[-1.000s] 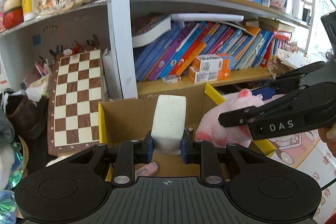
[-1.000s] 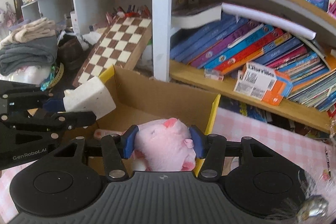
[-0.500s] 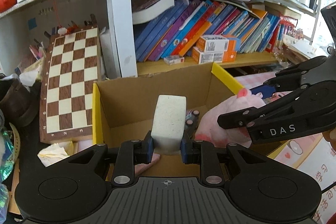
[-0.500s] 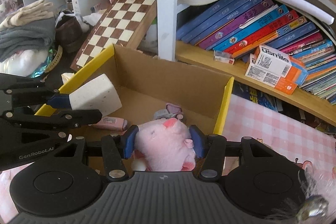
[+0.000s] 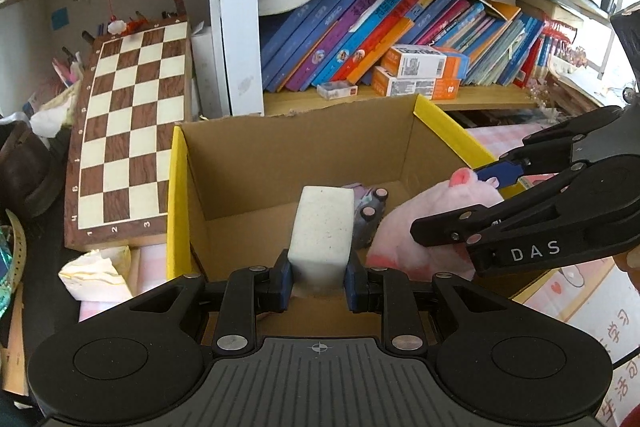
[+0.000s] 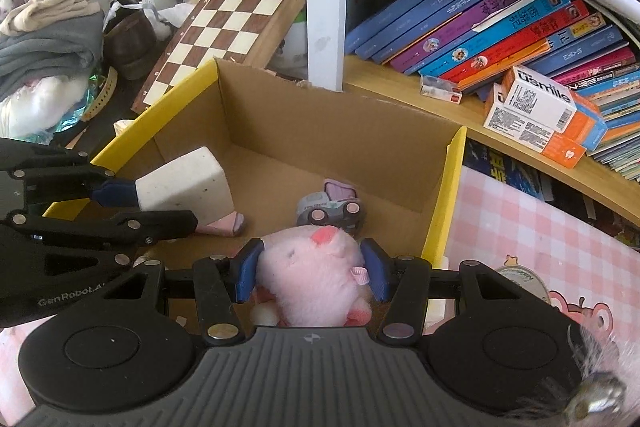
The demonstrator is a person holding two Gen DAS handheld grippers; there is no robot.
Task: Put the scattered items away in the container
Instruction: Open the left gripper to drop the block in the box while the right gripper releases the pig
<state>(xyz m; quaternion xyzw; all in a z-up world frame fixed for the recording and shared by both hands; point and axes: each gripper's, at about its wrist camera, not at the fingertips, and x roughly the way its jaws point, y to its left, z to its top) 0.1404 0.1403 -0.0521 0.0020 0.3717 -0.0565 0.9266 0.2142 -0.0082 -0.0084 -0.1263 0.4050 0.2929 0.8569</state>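
Over the yellow-rimmed cardboard box (image 6: 436,203): left claw (image 5: 318,277) clenching white foam block (image 5: 324,227) at 9 o'clock, right claw (image 6: 312,275) clenching pink plush pig (image 6: 312,271), both unreleased; toy truck (image 6: 330,207) already inside.

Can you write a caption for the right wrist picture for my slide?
Right gripper holds a pink plush pig over the cardboard box, beside the toy truck.

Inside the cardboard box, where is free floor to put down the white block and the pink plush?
Bare floor of the cardboard box lies along the far wall and in the far left corner, behind the white block. The middle near part is crowded: a toy truck sits just ahead of the pink plush, and a pink item lies under the block.
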